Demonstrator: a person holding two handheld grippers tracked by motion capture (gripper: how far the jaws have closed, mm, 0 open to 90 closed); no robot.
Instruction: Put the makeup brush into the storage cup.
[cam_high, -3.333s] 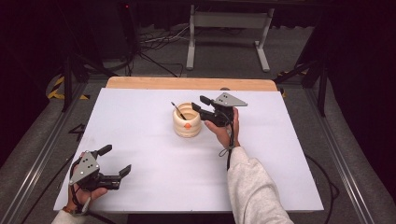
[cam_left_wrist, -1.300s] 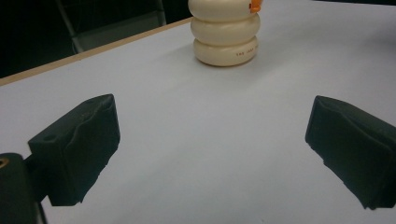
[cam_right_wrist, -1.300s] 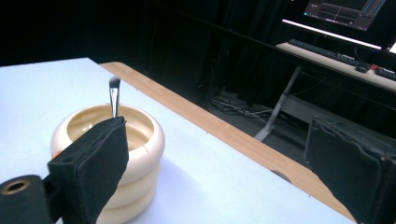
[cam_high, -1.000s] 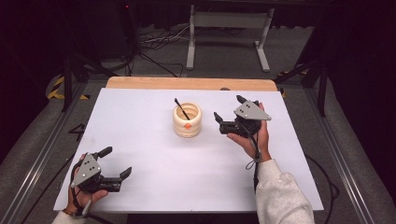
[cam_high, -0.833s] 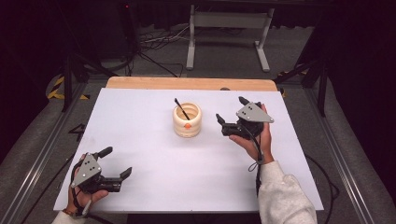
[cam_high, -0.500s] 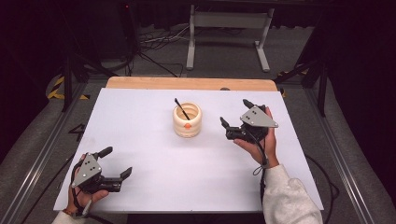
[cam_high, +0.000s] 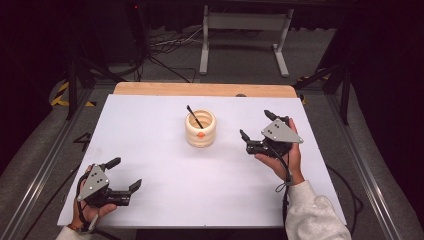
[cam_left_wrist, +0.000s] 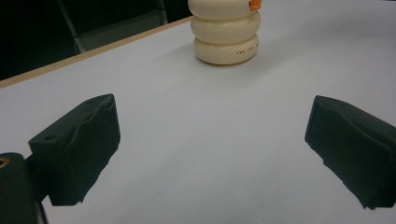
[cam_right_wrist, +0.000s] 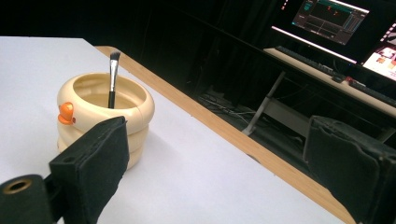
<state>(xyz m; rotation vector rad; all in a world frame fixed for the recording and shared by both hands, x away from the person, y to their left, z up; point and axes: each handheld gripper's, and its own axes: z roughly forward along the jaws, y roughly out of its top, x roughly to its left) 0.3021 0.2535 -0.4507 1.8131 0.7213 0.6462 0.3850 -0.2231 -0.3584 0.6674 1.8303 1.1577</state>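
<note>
Right claw (cam_high: 256, 128) held up beside cup (cam_high: 200, 128), jaws wide, empty. Left claw (cam_high: 125, 174) low at bench (cam_high: 165, 175) corner, wide too. Brush (cam_right_wrist: 112, 79) standing in cup, mid-bench.

Black tongs (cam_high: 256, 126) with grey three-cornered plates, trailing cables, light grey sleeve (cam_high: 312, 212).

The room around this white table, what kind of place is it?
Probably a lab or recording studio, not a home. Lit monitors and a keyboard sit on a desk in the dark background, cables trail across the floor, and the table stands in a metal frame.
</note>
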